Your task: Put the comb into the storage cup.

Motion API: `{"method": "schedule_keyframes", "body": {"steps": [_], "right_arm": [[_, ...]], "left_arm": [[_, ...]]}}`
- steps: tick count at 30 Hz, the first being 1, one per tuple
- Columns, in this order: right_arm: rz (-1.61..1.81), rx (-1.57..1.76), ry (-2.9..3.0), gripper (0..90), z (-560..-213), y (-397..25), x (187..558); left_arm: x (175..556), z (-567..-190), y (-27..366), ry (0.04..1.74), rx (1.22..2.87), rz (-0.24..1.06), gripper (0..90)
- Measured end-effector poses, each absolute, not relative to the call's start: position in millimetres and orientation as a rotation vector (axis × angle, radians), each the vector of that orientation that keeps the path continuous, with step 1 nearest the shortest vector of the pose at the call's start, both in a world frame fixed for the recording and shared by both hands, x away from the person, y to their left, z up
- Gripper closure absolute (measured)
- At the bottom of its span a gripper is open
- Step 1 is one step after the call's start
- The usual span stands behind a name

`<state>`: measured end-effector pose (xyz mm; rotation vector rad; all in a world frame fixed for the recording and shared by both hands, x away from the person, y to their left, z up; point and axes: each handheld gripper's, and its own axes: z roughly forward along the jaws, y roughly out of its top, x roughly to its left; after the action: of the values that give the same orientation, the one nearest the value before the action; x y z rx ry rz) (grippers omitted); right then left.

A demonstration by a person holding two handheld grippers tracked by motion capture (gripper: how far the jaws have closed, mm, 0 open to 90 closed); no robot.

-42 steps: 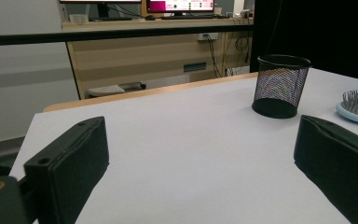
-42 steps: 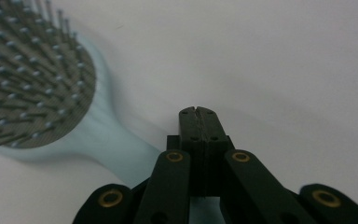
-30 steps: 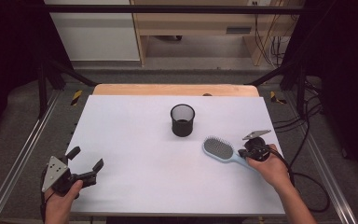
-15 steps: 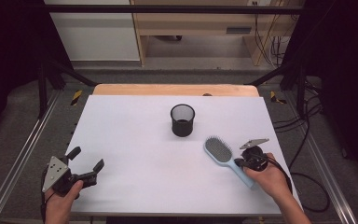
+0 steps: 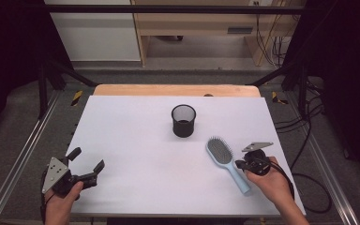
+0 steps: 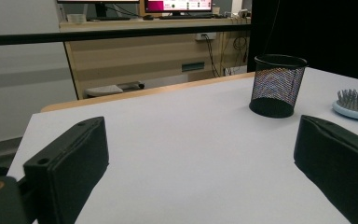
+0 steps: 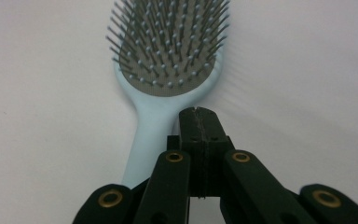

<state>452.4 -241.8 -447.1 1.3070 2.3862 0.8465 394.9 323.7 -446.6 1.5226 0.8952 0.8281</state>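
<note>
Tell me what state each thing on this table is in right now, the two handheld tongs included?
Black wire-mesh cup: upright, open end up, looks empty.
Light blue plastic hairbrush: lying flat on the white table, bristles up, not gripped.
Left tongs: jaws wide open, holding nothing.
Right tongs: jaws closed together with nothing between them, beside the hairbrush handle.

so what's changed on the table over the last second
The right gripper, jaws shut and empty, has drawn back toward the person along the hairbrush, whose handle has swung round toward the near edge. The mesh cup and the open left gripper stayed put.
</note>
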Motion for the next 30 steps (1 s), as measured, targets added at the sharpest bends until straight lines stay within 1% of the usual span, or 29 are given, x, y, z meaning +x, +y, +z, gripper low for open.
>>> {"method": "schedule_keyframes", "body": {"steps": [1, 3, 6, 11, 13, 14, 15, 18, 19, 22, 25, 27, 30], "right_arm": [[0.861, 1.306, 2.370, 88.4, -445, -242, 450], [0.898, 1.316, 2.353, 78.2, -441, -241, 445], [0.939, 1.299, 2.355, 65.8, -437, -236, 438], [0.940, 1.287, 2.350, 40.0, -439, -225, 433], [0.919, 1.286, 2.346, 31.3, -442, -222, 433], [0.902, 1.296, 2.339, 22.8, -446, -220, 433], [0.902, 1.296, 2.339, 22.8, -446, -220, 433], [0.877, 1.331, 2.347, 15.6, -452, -219, 435], [0.880, 1.336, 2.355, 14.3, -454, -218, 435], [0.872, 1.351, 2.377, 19.8, -458, -217, 436], [0.845, 1.350, 2.396, 32.4, -460, -216, 437], [0.840, 1.357, 2.398, 38.3, -460, -216, 438], [0.822, 1.367, 2.400, 50.4, -461, -215, 442]], "left_arm": [[395, -447, 324, 0.895, 1.523, 0.828, 3.1], [395, -447, 323, 0.895, 1.525, 0.827, 3.1], [395, -447, 322, 0.892, 1.530, 0.828, 3.1], [394, -447, 323, 0.894, 1.527, 0.828, 3.0], [394, -447, 323, 0.895, 1.525, 0.827, 3.1], [394, -447, 323, 0.894, 1.525, 0.826, 3.0], [394, -447, 323, 0.894, 1.527, 0.826, 3.0], [395, -447, 323, 0.894, 1.527, 0.825, 3.0], [395, -447, 323, 0.895, 1.527, 0.825, 3.0], [395, -447, 323, 0.896, 1.529, 0.824, 3.0], [395, -447, 323, 0.897, 1.528, 0.825, 3.0], [395, -447, 323, 0.897, 1.529, 0.824, 3.0], [395, -447, 323, 0.897, 1.529, 0.825, 3.0]]}}
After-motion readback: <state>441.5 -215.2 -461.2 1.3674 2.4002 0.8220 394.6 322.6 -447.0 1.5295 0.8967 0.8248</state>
